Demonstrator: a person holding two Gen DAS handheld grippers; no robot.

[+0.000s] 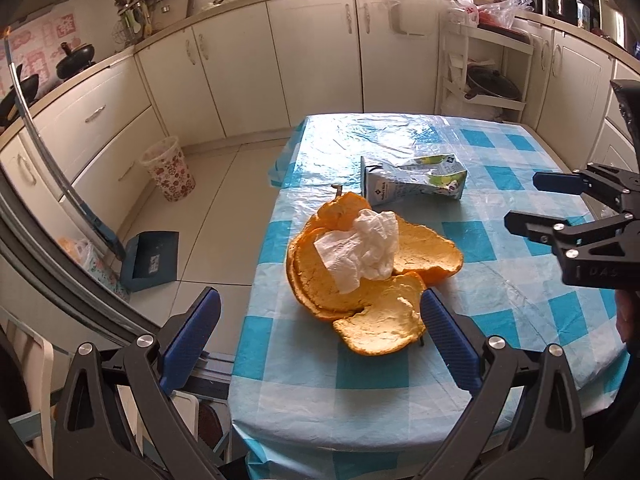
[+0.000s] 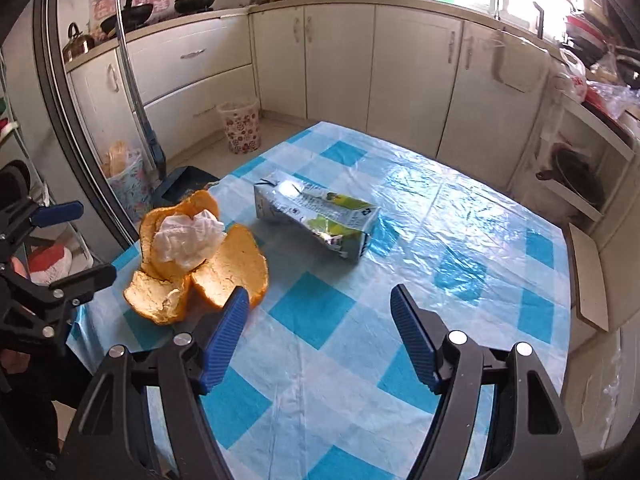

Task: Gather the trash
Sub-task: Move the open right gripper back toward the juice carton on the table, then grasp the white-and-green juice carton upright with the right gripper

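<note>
Left gripper: black frame with blue ribbed pads at the bottom of the left wrist view, jaws spread wide and holding nothing; its right pad sits just beside the near edge of the peel.
Right gripper: same black-and-blue build at the bottom of the right wrist view, jaws wide apart and empty; its left pad overlaps the peel's lower edge, and contact is hard to judge from this angle.
Orange peel: large curled pieces of thick orange-skinned, pale-lined fruit peel, lying at the centre of the left wrist view near the table's left edge.
Tissue: crumpled white paper tissue resting on top of the peel pieces.
Carton: flattened grey-blue and green drink carton lying on its side, above and right of the peel, apart from it.
Table: covered in a glossy blue-and-white checked plastic cloth, filling the middle of both views.
Bin: floral-patterned plastic wastebasket standing on the tiled floor at centre left, well apart from the table.
Dustpan: dark blue dustpan on the floor, lower left, below the bin.
Cabinets: cream kitchen cupboards across the top of the frame.
</note>
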